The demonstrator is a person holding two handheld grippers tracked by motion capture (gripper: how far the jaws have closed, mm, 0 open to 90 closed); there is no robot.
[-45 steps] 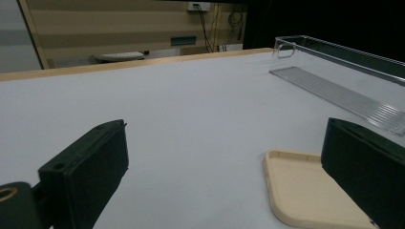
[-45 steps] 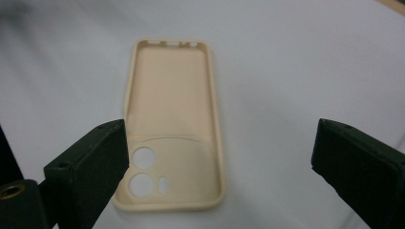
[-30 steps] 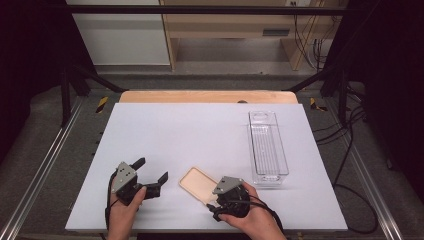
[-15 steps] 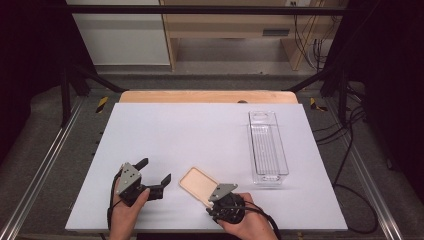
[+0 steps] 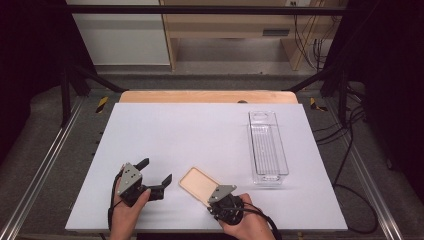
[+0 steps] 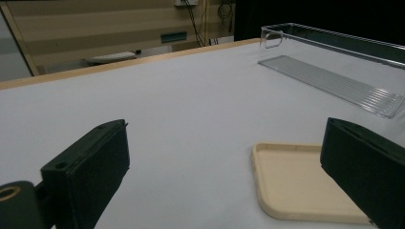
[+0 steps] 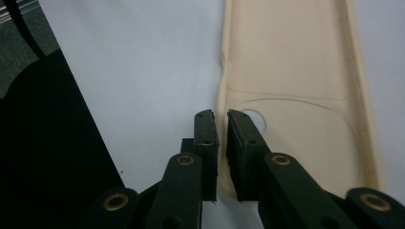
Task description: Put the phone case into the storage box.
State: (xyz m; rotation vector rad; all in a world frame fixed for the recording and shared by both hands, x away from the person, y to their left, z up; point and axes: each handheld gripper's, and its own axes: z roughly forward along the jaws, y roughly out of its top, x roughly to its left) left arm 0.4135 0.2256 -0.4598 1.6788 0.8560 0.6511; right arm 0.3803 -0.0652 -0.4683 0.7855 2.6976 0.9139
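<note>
White covers the desk [image 5: 200, 135], and its wooden back edge shows past the white. Behind the desk stand a pale wall and some wooden shelves. Two things lie on the desk: one clear bin [image 5: 268, 147] and one tan lid [image 5: 199, 182]. The bin is long and see-through, and it sits near the right edge with nothing inside it. From the left gripper view the bin [image 6: 334, 71] looks bare too, with ribs along its floor. The lid lies flat near the front edge, about the middle, well apart from the bin. It is a shallow tan tray shape with a raised rim and a small round hole, and nothing lies in it. Two grippers are at the front edge, one in each hand. The left gripper [image 5: 152, 172] rests on the desk just left of the lid with its jaws wide apart, holding nothing. The right gripper [image 5: 216, 192] is at the lid's near corner. Its jaws have just been closing, and in the right gripper view they pinch the lid's [image 7: 296, 71] rim between them [image 7: 221, 124].
</note>
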